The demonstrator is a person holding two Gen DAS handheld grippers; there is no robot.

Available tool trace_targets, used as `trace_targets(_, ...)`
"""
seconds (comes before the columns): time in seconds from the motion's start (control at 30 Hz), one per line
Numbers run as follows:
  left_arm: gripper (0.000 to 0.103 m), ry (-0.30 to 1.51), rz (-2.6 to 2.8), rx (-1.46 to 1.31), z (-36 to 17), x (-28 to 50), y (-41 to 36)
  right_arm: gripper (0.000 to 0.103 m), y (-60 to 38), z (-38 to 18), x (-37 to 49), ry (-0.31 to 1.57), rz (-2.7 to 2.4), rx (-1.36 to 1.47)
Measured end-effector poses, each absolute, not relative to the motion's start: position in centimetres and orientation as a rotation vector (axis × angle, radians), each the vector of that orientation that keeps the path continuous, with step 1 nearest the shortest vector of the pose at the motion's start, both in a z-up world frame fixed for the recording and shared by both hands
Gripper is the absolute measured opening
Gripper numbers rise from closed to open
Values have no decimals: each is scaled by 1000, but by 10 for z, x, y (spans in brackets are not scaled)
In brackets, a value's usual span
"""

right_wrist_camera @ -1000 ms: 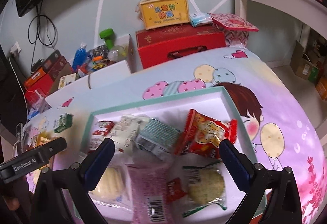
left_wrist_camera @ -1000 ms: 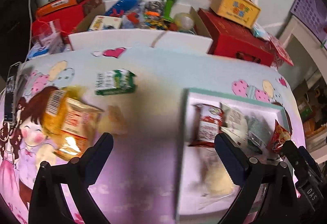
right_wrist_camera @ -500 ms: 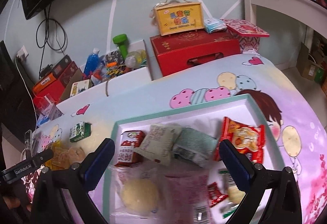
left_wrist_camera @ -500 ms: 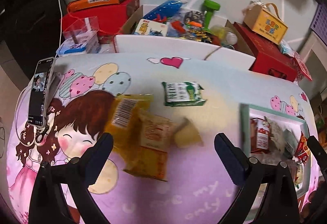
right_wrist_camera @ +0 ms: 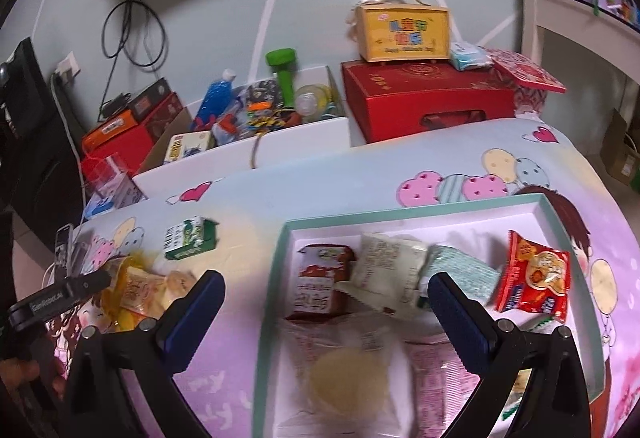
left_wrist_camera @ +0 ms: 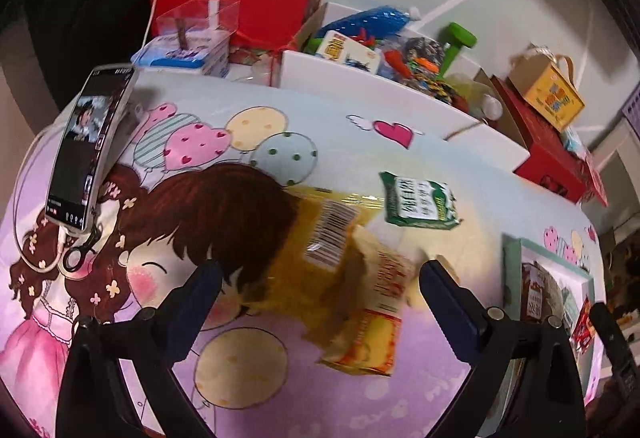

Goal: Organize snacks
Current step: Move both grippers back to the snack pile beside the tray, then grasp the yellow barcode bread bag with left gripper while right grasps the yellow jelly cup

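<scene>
"GenRobot.AI" in white on the black body of the left hand-held gripper (right_wrist_camera: 60, 302), barcode on the yellow snack packet (left_wrist_camera: 332, 234), other package lettering too blurred to read

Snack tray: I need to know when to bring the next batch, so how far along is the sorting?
Well along. Several packets already lie in the tray. Neither gripper holds anything: the left gripper hangs open over the yellow packets on the table, and the right gripper is open above the tray. Still outside: those yellow packets and the green packet.
</scene>
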State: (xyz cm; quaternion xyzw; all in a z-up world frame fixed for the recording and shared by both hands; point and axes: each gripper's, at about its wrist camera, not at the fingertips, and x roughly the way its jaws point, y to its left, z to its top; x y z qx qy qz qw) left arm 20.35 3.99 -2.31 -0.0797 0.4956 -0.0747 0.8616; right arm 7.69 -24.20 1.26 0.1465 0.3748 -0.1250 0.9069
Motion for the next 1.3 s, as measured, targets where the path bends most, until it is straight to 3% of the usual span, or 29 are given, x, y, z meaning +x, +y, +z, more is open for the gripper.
trace_targets(0.47,99,1076,-187,-182,-46,213,49,99,-162,5,109,836,-77,174)
trace_targets(0.73,99,1083,-215,-144,-54,217,44,84,-120,-25,136,924,-13,61)
trace_targets(1.1,99,1072,-259,-140,-61,222,38,79,-92,-56,161,986,26,-57)
trace_targets(1.3,93,1068,-295,-148,-63,224,32,70,-88,-64,171,993,22,-85)
